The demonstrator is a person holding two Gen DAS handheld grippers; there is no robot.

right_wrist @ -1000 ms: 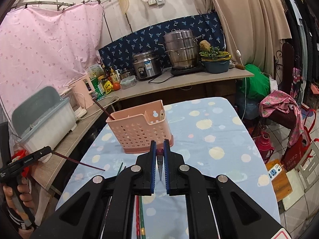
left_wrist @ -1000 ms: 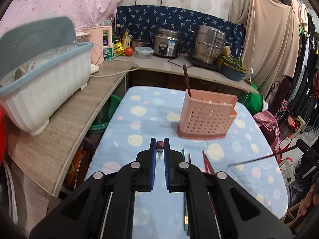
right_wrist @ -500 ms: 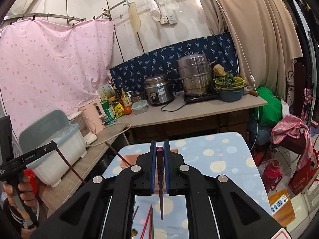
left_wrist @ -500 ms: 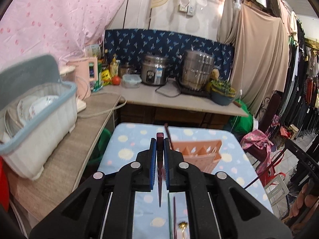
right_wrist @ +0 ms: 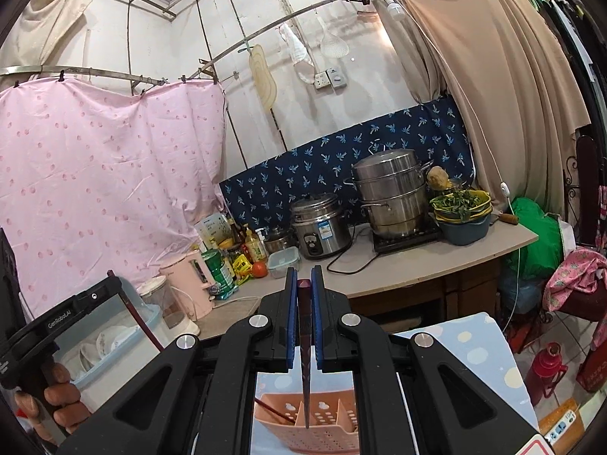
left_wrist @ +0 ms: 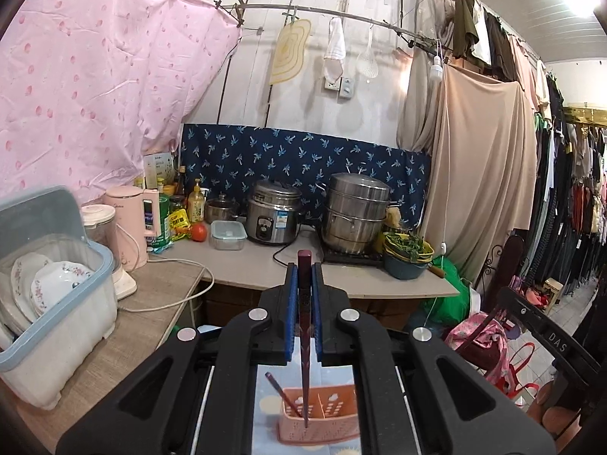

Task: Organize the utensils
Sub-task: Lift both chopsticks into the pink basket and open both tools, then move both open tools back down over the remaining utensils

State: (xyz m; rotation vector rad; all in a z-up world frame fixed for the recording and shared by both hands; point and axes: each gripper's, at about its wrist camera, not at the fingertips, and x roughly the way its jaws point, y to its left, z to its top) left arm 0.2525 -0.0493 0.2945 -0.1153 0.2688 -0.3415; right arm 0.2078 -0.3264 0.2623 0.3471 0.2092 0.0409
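Your left claw [left_wrist: 303, 295]: clamped on one dark maroon chopstick [left_wrist: 304, 341], square-topped, tapering to a fine tip, hanging upright above the pink utensil holder [left_wrist: 318, 421]. Holder: perforated plastic, divided into compartments, standing on the blue dotted cloth of the near bench [right_wrist: 474, 345]; one dark chopstick already leans in its left compartment. Your right claw [right_wrist: 303, 295]: clamped on a second maroon chopstick [right_wrist: 305, 349], likewise upright, point down over the holder's middle divider.
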